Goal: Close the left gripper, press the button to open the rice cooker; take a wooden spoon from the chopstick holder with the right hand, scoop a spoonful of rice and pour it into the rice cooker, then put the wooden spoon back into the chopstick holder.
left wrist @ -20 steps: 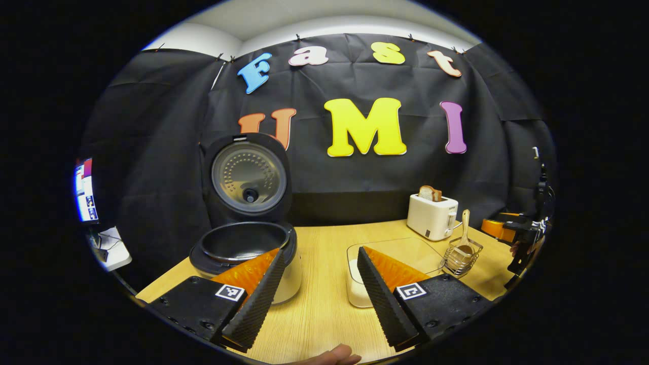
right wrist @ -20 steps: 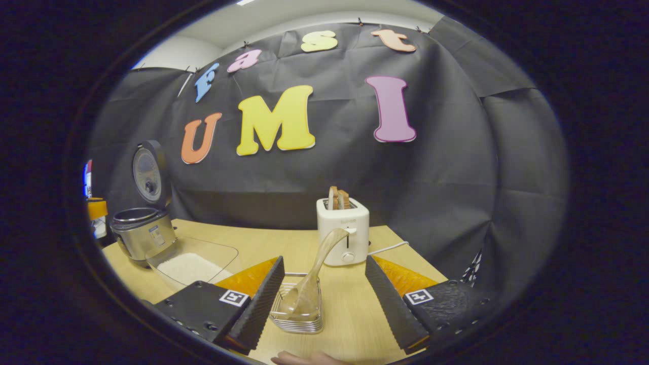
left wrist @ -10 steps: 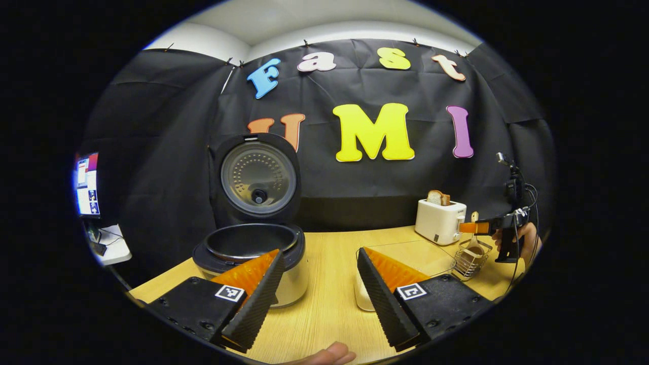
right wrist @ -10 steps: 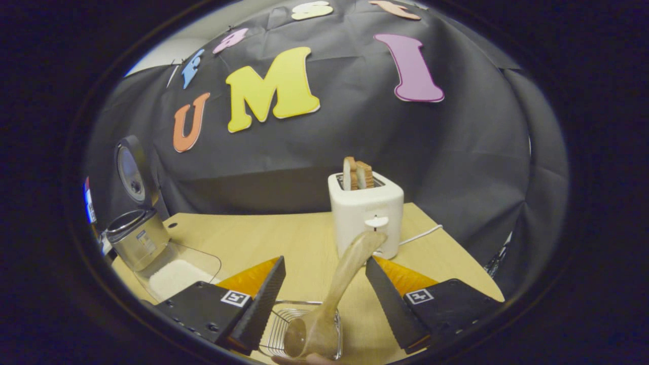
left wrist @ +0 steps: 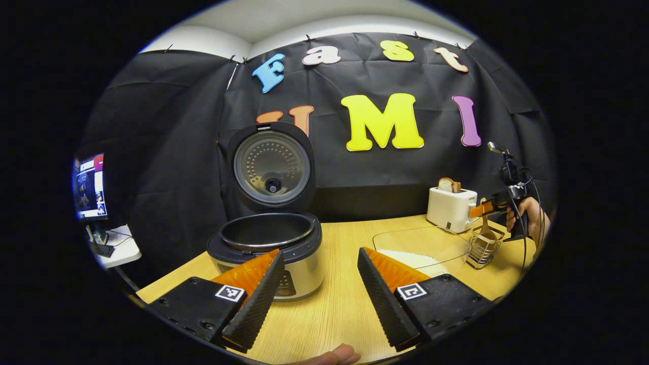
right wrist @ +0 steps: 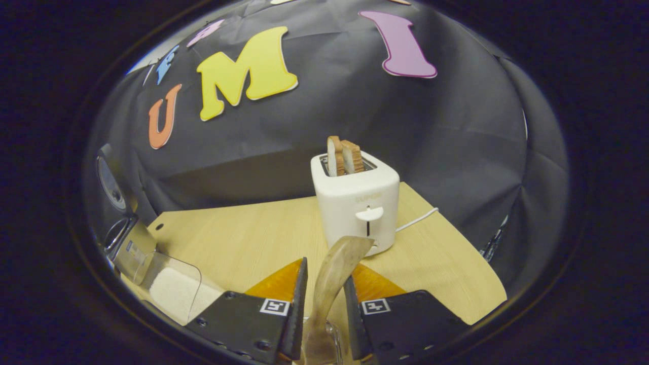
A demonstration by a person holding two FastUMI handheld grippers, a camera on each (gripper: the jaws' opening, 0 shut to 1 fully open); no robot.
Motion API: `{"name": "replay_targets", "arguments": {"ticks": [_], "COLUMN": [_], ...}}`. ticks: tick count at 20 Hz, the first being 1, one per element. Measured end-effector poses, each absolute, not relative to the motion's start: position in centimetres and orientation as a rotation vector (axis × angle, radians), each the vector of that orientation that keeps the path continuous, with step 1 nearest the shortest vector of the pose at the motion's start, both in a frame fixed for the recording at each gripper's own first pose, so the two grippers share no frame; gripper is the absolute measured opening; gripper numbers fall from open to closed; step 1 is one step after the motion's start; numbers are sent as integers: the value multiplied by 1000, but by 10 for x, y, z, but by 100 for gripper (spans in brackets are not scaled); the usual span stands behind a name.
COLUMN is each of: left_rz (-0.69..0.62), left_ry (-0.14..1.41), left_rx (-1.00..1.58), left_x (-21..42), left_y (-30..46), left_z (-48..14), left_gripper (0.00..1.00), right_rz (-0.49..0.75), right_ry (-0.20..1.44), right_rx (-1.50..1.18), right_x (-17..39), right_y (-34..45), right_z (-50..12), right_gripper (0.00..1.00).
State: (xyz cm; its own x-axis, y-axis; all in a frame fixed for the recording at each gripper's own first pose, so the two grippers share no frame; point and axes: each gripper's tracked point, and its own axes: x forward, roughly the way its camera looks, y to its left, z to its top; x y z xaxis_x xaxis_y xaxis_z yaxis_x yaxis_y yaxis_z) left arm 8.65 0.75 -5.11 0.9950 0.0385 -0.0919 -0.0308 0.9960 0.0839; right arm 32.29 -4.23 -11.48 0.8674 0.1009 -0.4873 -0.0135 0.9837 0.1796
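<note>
Booth, black cloth wall at the far side; light wood table (left wrist: 334,309) carrying all items.

Rice cooker (left wrist: 268,251): largest item, far left of the table. Lid (left wrist: 272,167) upright and fully open, inner pot bare to view. Button step judged done.

Toaster (right wrist: 355,203): white, far right, two bread slices standing in its slots. Not part of the task.

Rice tray (left wrist: 423,246): clear and shallow, white rice in it, between the rice cooker and the chopstick holder.

Chopstick holder (left wrist: 484,246): small wire basket, just near side of the toaster at the table's right end.

Wooden spoon (right wrist: 332,281): task item. Standing in the chopstick holder, bowl down, long axis running up and slightly to the far side, handle tip leaning toward the toaster. Its handle passes straight between the fingers of the right gripper (right wrist: 324,304).

Right gripper: fingers drawn in close on either side of the handle, apparently touching it; whether the clamp is firm cannot be told. In the left gripper view the right gripper (left wrist: 479,209) hangs directly above the chopstick holder, a hand (left wrist: 522,218) behind it.

Left gripper (left wrist: 317,289): fingers well apart, holding nothing, low over the near table in front of the rice cooker, well apart from the wooden spoon.

Governing relation: the handle lies along the lift direction, so the coming move is judged a straight pull upward out of the chopstick holder, then leftward to the rice tray.
</note>
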Motion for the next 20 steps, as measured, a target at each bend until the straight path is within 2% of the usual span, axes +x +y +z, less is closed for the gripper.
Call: {"name": "replay_targets", "arguments": {"ticks": [4, 5, 12, 13, 20], "left_rz": [54, 84, 99, 100, 95], "left_ry": [81, 80, 83, 78, 36], "left_rx": [82, 83, 48, 41, -5], "left_x": [84, 84, 75, 72, 55], "left_y": [14, 19, 30, 32, 47], "left_z": [-46, -45, -38, -35, -14], "left_gripper": [93, 93, 93, 93, 93], "right_rz": [51, 62, 140, 140, 113], "right_ry": [544, 546, 535, 534, 386], "right_rx": [153, 161, 169, 173, 36], "right_x": [322, 323, 318, 311, 274], "right_y": [-46, -45, -34, -31, -20], "right_z": [-122, -123, -111, -107, -51], "right_gripper": [37, 23, 18, 10, 9]}}
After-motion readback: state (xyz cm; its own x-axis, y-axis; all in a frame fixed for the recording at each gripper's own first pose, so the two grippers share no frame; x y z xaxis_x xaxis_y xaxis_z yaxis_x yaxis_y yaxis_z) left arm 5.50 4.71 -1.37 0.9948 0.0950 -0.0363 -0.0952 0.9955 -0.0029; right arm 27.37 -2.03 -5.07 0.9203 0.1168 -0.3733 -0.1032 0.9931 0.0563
